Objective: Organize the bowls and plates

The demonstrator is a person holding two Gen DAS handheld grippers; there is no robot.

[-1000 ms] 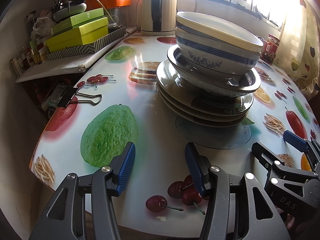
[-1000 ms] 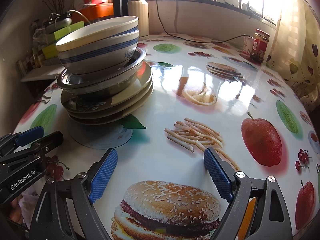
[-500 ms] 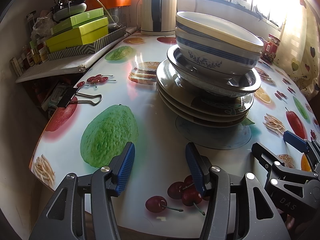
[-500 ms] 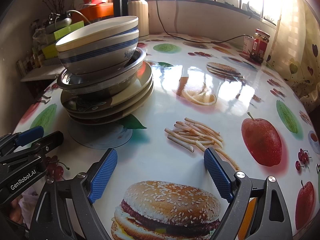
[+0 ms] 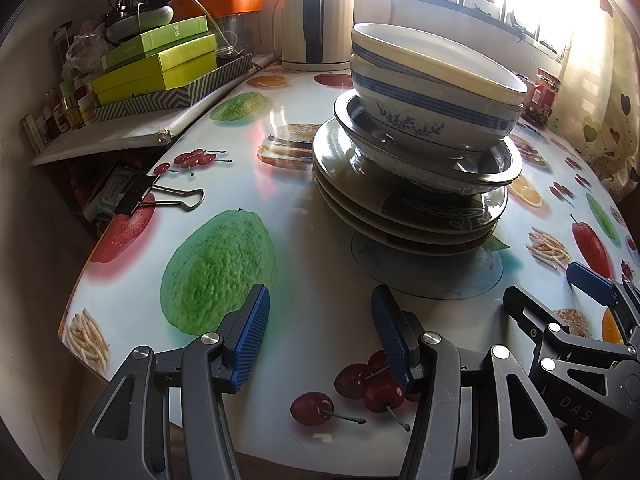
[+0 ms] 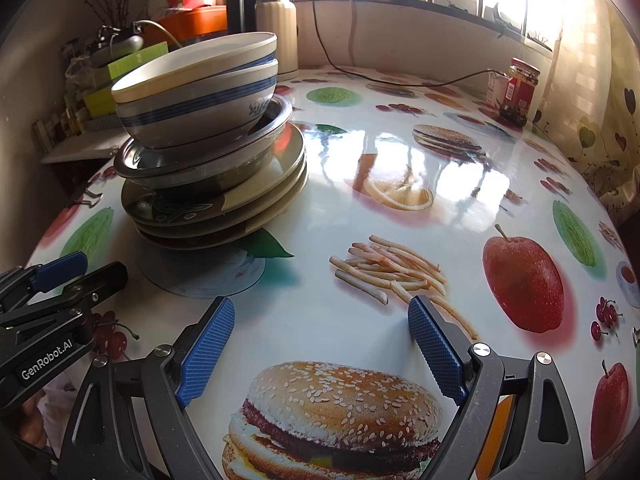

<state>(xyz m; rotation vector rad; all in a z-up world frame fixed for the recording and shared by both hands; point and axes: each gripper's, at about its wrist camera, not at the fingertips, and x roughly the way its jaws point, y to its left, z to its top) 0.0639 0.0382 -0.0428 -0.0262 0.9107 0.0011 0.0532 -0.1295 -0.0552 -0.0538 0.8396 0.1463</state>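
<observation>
One stack of dishes stands on the table. Two white bowls with blue stripes (image 5: 436,92) (image 6: 200,92) sit nested on top, in a metal bowl (image 5: 432,164) (image 6: 208,160), on several brown-patterned plates (image 5: 408,216) (image 6: 224,208). My left gripper (image 5: 320,328) is open and empty, near the table's front edge, short of the stack. My right gripper (image 6: 320,340) is open and empty, to the right of the stack, over a printed burger. Each gripper also shows in the other's view: the right one (image 5: 560,292) and the left one (image 6: 84,268).
The table (image 6: 400,184) has a glossy fruit-print cover. A binder clip (image 5: 160,196) lies at the left edge. Green boxes (image 5: 156,68) and a kettle (image 5: 316,20) stand at the back left. A jar (image 6: 520,92) and a black cord (image 6: 400,80) are at the back right.
</observation>
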